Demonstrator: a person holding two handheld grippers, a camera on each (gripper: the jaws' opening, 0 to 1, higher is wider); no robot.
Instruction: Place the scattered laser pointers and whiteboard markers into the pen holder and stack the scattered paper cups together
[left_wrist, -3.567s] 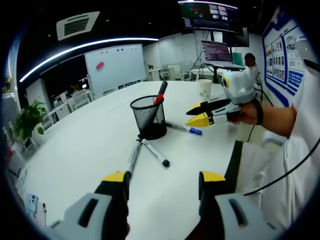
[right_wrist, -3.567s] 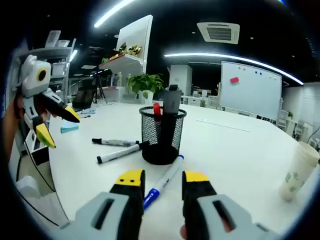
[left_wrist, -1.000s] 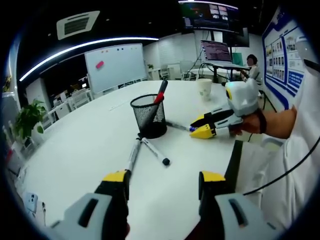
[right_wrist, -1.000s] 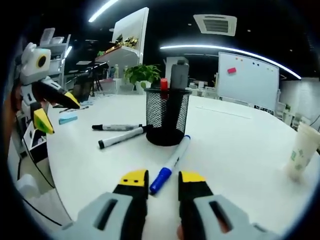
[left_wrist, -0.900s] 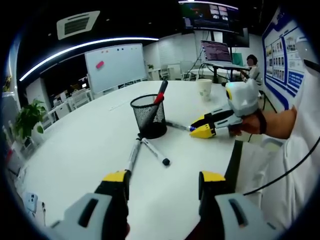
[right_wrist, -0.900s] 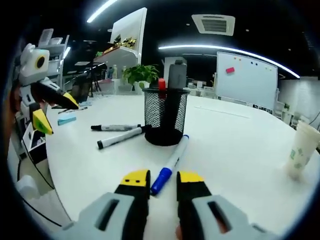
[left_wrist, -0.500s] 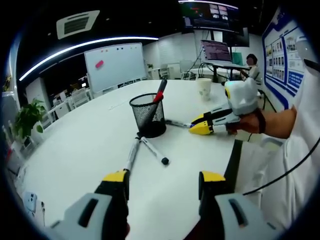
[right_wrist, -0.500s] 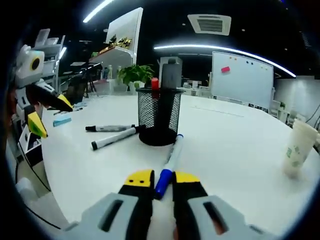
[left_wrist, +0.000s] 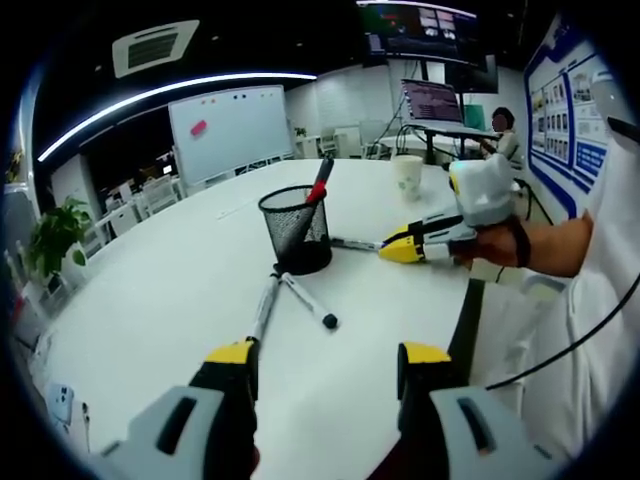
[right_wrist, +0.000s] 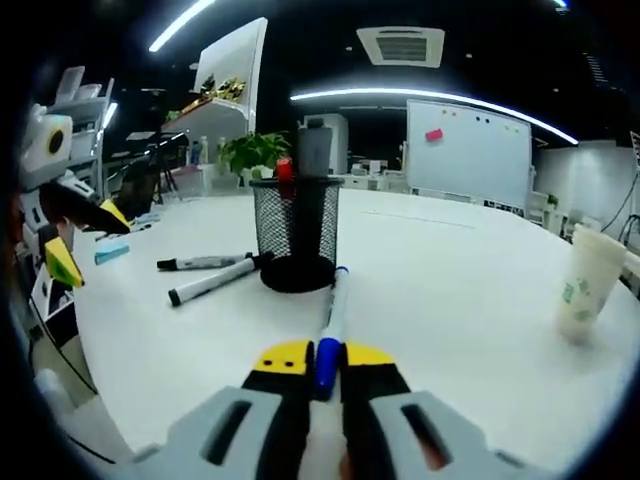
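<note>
Blue-capped marker (right_wrist: 331, 320) lying on the white worktop (right_wrist: 460, 330), tip end reaching toward the base of the mesh pen holder (right_wrist: 294, 245). Right gripper (right_wrist: 318, 360) clenching on its blue cap, jaws pressing both sides. Two black markers (right_wrist: 205, 282) resting left of the holder, touching near its base. Paper cup (right_wrist: 580, 285) standing well apart. Left gripper (left_wrist: 325, 357) hovering spread wide, grasping nothing, above the worktop.
</note>
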